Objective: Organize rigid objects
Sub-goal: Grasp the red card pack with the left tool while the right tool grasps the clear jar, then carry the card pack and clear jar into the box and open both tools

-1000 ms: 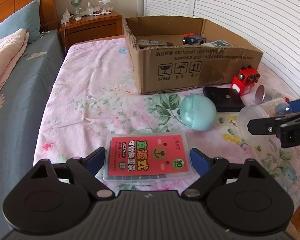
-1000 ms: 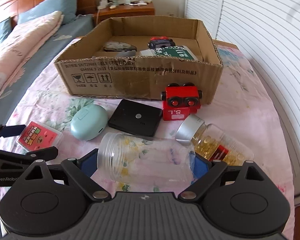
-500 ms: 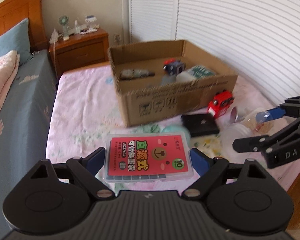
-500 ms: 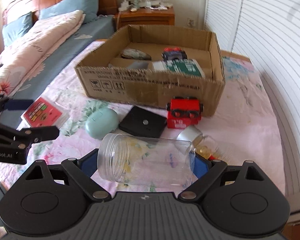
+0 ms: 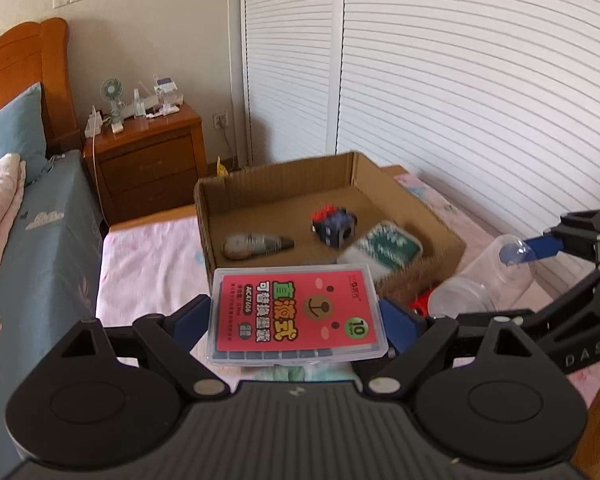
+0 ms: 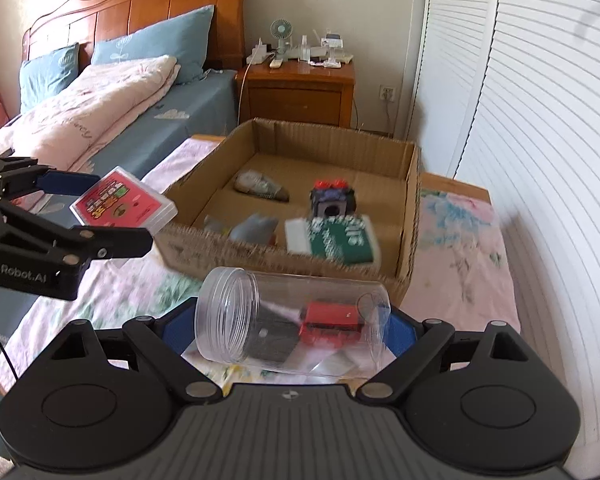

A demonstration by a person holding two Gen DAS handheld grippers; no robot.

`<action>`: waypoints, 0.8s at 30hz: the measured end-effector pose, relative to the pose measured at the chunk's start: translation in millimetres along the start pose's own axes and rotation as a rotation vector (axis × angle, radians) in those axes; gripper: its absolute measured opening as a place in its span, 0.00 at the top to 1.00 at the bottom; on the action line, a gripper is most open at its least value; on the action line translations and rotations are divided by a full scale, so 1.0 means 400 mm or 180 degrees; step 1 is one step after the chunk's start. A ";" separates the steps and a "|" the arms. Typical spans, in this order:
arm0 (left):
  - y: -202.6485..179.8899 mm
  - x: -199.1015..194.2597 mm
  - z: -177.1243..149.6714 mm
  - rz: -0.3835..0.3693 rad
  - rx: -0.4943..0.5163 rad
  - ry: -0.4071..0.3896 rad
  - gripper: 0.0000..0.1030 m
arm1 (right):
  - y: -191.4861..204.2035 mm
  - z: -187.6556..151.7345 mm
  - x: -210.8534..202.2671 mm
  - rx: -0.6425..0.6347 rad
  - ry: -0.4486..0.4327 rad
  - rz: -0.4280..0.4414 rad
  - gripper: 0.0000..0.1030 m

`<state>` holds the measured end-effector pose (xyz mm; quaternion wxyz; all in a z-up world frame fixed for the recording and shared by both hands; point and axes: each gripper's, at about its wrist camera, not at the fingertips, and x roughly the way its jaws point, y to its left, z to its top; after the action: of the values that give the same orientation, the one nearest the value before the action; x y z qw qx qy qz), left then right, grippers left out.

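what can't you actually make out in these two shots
- Left wrist view: the red toy and whatever lies on the bed below are mostly hidden behind the red card case and clear jar.
- Right wrist view: the grey item inside the cardboard box is blurred and half behind the front wall; I can't tell what it is.
- Both views: the case's small print is too small to read.
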<state>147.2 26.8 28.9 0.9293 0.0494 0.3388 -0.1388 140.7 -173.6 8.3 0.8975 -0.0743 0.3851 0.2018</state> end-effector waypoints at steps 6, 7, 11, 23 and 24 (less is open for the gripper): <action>0.000 0.074 0.059 0.0011 0.0007 0.0008 0.13 | -0.040 0.039 0.027 0.0044 -0.0038 -0.0025 0.08; 0.001 0.087 0.067 0.0019 -0.0001 0.0022 0.13 | -0.048 0.045 0.031 0.0051 -0.0047 -0.0036 0.08; 0.006 0.136 0.102 0.0043 -0.0014 0.0048 0.13 | -0.070 0.065 0.044 0.0086 -0.0073 -0.0073 0.08; 0.023 0.196 0.094 0.0128 -0.0227 0.0040 0.09 | -0.104 0.101 0.066 0.0146 -0.0118 -0.0160 0.08; 0.022 0.191 0.087 0.0126 -0.0226 0.0075 0.09 | -0.104 0.103 0.067 0.0148 -0.0119 -0.0162 0.08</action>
<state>226.9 11.5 6.3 0.9290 0.0247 0.3533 -0.1077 202.1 -191.4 16.6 0.9108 -0.0595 0.3708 0.1712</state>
